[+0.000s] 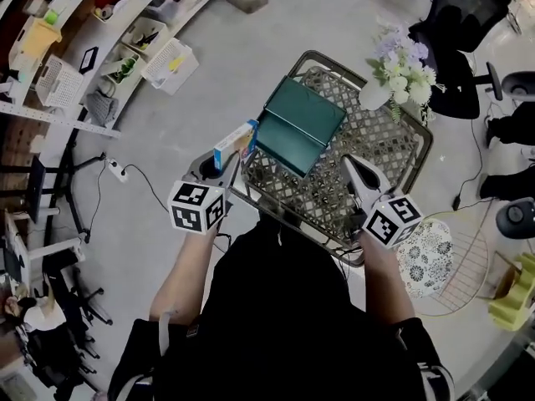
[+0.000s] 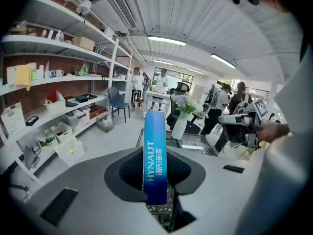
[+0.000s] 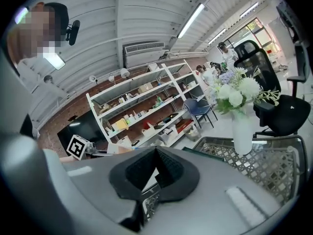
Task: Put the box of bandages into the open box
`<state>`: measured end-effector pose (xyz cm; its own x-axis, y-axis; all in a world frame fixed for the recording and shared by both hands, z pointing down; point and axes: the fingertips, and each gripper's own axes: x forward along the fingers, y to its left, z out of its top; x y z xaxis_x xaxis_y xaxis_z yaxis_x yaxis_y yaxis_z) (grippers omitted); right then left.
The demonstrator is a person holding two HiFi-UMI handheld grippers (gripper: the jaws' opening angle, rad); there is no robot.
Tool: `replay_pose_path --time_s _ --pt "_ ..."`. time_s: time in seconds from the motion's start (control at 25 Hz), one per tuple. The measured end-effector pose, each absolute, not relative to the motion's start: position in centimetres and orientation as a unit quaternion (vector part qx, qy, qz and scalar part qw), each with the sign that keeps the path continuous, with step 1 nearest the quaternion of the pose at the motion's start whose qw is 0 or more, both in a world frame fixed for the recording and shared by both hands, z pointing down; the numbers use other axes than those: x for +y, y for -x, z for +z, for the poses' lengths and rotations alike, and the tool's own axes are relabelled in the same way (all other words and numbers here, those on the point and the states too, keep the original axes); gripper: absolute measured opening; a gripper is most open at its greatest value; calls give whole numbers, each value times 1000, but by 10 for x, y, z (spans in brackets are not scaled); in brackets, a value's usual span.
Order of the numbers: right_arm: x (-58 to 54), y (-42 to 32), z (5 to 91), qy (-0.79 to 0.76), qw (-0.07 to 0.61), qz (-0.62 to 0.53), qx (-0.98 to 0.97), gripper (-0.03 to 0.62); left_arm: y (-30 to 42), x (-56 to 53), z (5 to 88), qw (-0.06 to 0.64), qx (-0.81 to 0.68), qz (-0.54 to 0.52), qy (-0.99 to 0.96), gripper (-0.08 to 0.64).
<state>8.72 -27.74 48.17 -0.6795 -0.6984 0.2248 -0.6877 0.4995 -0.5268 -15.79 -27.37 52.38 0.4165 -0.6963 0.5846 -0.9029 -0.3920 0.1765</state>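
Blue bandage box (image 2: 155, 146), white HYNAUT lettering, upright, clamped in left gripper (image 2: 155, 173); right gripper (image 3: 155, 153) closed

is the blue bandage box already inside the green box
No, the blue cardboard bandage box is clamped in the left tongs, beside the open dark green box.

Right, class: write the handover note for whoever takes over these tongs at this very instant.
Left tongs: shut on the HYNAUT bandage box, in the air just left of the green open box.
Right tongs: shut, empty, over the mesh table.
The green open box lies on that table.
Done: pickup. Left to do: carry the HYNAUT bandage box over and release it inside.
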Motion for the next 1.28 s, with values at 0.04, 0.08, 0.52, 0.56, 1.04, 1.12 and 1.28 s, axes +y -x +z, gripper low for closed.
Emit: replay_pose_path --time_s 0.04,0.08,0.52,0.56,1.04,1.12,1.28 --pt "-279 -88 484 405 8 -303 863 11 154 -279 531 246 -485 221 -809 81" --pt "-280 -88 487 408 7 -307 860 11 149 -284 539 249 -475 228 -813 81" --pt "-273 -88 533 429 -13 -358 829 10 96 -321 613 281 -389 283 -830 81" --pt "-272 -90 538 432 -15 -362 825 11 92 -321 621 286 -382 288 -830 81" --pt "-270 -95 562 438 -22 -395 807 11 37 -311 688 362 -285 338 -821 83" --pt "-269 -92 566 435 -23 -401 806 11 27 -307 695 365 -272 347 -820 83" --pt "-264 -89 572 431 -27 -410 803 11 21 -302 705 366 -260 368 -814 85"
